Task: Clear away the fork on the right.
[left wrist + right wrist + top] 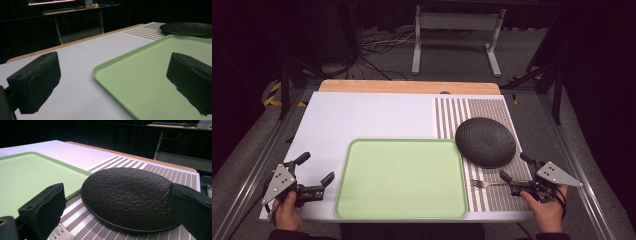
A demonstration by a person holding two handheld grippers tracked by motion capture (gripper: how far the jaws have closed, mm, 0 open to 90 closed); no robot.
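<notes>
A pale green tray [362, 200] lies at the front middle of the white table; its rim [110, 63] runs between my left jaws and its corner [72, 168] shows in the right gripper view. A black textured plate [485, 141] [130, 195] [187, 28] rests on a striped placemat [492, 197], just right of the tray. A metal fork [484, 183] [58, 233] lies on the mat in front of the plate. My left gripper [317, 169] [112, 85] stands open left of the tray. My right gripper [515, 167] [117, 210] stands open facing the plate, its near jaw by the fork's handle.
The white table surface [362, 117] is bare behind the tray. A wooden board edge [409, 86] runs along the table's far side. Beyond it stand a metal stand [457, 40] and floor cables [377, 45]. Metal rails [572, 160] frame the table.
</notes>
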